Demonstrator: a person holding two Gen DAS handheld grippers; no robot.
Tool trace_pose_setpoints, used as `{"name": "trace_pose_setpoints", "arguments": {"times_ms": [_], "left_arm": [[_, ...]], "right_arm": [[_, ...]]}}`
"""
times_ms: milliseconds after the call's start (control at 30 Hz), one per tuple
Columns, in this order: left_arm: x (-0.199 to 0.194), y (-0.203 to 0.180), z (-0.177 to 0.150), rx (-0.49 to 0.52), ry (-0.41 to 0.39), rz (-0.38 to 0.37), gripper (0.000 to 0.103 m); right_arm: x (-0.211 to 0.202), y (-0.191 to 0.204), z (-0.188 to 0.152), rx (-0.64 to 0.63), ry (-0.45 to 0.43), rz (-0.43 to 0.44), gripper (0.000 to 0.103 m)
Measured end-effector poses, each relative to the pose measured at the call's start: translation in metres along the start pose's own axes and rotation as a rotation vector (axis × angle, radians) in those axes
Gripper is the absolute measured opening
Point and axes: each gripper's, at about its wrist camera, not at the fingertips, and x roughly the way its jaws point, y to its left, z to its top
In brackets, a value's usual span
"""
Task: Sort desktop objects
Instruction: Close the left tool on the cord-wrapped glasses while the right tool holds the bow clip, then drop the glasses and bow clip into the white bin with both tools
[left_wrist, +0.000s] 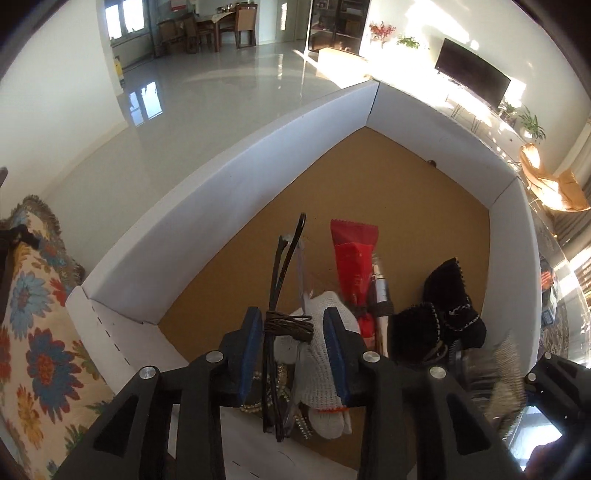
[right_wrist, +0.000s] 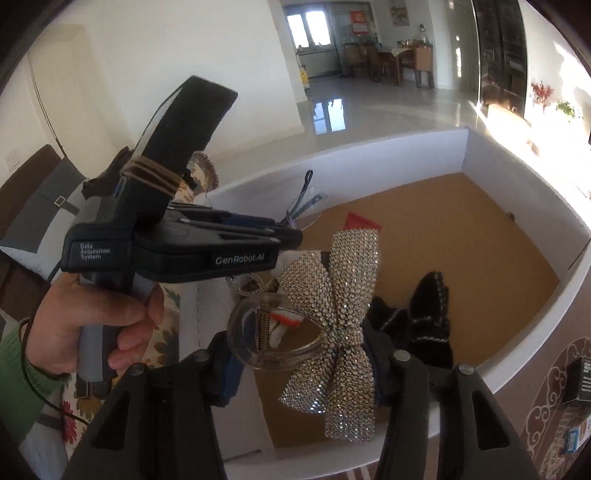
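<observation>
My left gripper (left_wrist: 293, 343) hovers over the near left corner of a white-walled box (left_wrist: 229, 177) with a brown floor. Its jaws stand apart with folded dark-framed glasses (left_wrist: 282, 266) between them; a brown band (left_wrist: 288, 326) wraps the glasses. I cannot tell whether the pads touch them. Below lie a white knit glove (left_wrist: 325, 354), a red tube (left_wrist: 354, 258) and a black bow (left_wrist: 443, 306). My right gripper (right_wrist: 306, 354) is shut on a clear hair clip with a rhinestone bow (right_wrist: 340, 317), held above the box's near edge. The left gripper also shows in the right wrist view (right_wrist: 288, 230).
A floral cushion (left_wrist: 40, 332) lies left of the box. A brush with pale bristles (left_wrist: 498, 376) sits at the box's near right. A small dark box (right_wrist: 581, 380) rests on a patterned surface to the right. The far half of the box floor (right_wrist: 461, 229) is bare.
</observation>
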Motion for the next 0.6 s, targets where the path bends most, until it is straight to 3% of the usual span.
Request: {"name": "trace_pose_setpoints", "arguments": {"times_ms": [67, 100, 200, 267, 333, 433, 533, 600], "left_arm": [[-0.004, 0.004, -0.007, -0.021, -0.017, -0.018, 0.061], [-0.009, 0.003, -0.011, -0.023, -0.042, -0.025, 0.066], [-0.028, -0.010, -0.024, -0.012, -0.105, -0.024, 0.066], [-0.045, -0.026, -0.036, 0.004, -0.151, -0.062, 0.066], [-0.066, -0.054, -0.048, 0.050, -0.191, -0.123, 0.066], [-0.100, -0.113, -0.071, 0.171, -0.229, -0.266, 0.066], [-0.122, -0.180, -0.095, 0.305, -0.236, -0.406, 0.086], [-0.128, -0.223, -0.116, 0.383, -0.231, -0.487, 0.101]], "right_arm": [[0.020, -0.004, -0.006, 0.027, 0.056, 0.034, 0.079], [0.021, -0.006, -0.010, 0.039, 0.050, 0.040, 0.085], [-0.002, -0.016, -0.021, 0.073, -0.036, 0.064, 0.086], [-0.030, -0.022, -0.028, 0.079, -0.124, 0.030, 0.089], [-0.068, -0.031, -0.048, 0.073, -0.238, -0.051, 0.101], [-0.115, -0.053, -0.097, 0.094, -0.350, -0.238, 0.103], [-0.138, -0.094, -0.159, 0.160, -0.311, -0.443, 0.103], [-0.146, -0.122, -0.205, 0.207, -0.232, -0.565, 0.103]]}}
